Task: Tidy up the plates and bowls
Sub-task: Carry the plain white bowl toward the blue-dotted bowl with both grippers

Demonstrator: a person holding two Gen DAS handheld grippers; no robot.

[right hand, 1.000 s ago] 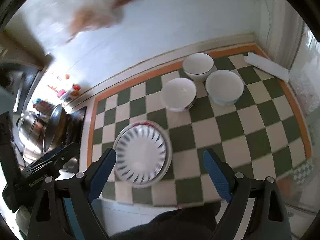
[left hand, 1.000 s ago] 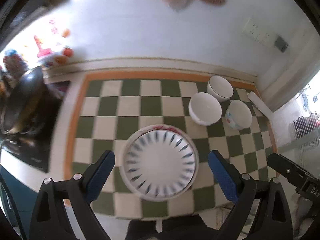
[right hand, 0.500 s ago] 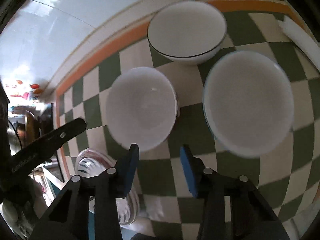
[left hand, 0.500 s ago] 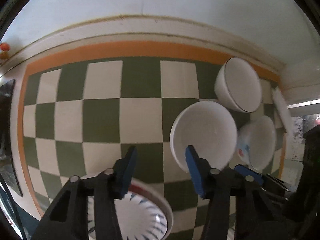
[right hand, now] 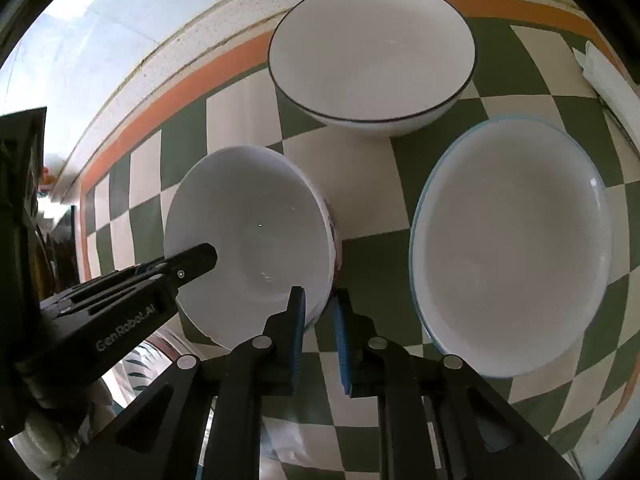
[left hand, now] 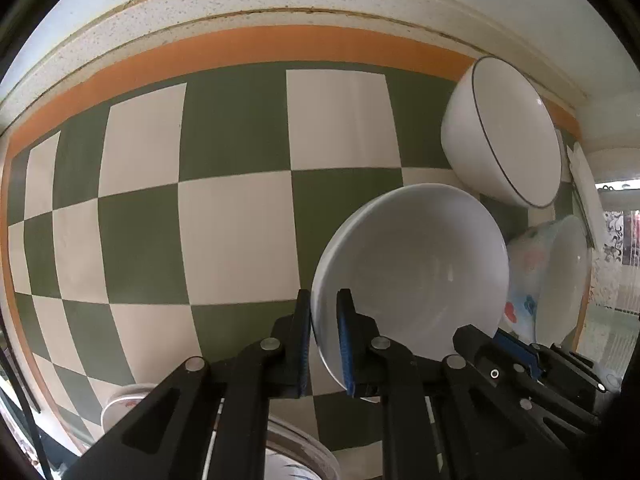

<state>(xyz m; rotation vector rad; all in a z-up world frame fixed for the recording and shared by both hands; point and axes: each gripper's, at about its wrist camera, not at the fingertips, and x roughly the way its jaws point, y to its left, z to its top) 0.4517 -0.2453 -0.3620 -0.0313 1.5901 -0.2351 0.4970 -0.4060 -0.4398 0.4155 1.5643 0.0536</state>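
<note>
Where the two claws meet the desk, both work on one plain white bowl (left hand: 416,264) that sits among the green and cream checks. The left claw (left hand: 323,336) straddles that bowl's near left rim, one blue pad outside the wall and one inside, clenched tight on it. The right claw (right hand: 320,330) has come at the same bowl's near right rim: its left pad lies inside against the wall, its right pad outside, and its jaws are closing with the rim between them; a thin gap on the outer side seems to remain, though I cannot tell for sure. Each claw shows in the other's view, black arms reaching in from the side.

Nearest of all, by the desk's front edge and under the left claw's arms, lies a plate (left hand: 296,456) with dark spokes, mostly hidden.

Just right of the held bowl stands a wider bowl with a pale blue rim (right hand: 512,248), close but apart from it. Farther back, near the orange border (left hand: 280,46) along the desk's rear edge, sits a black-rimmed bowl (right hand: 372,52). A white strip (right hand: 608,76) lies at the far right edge.
</note>
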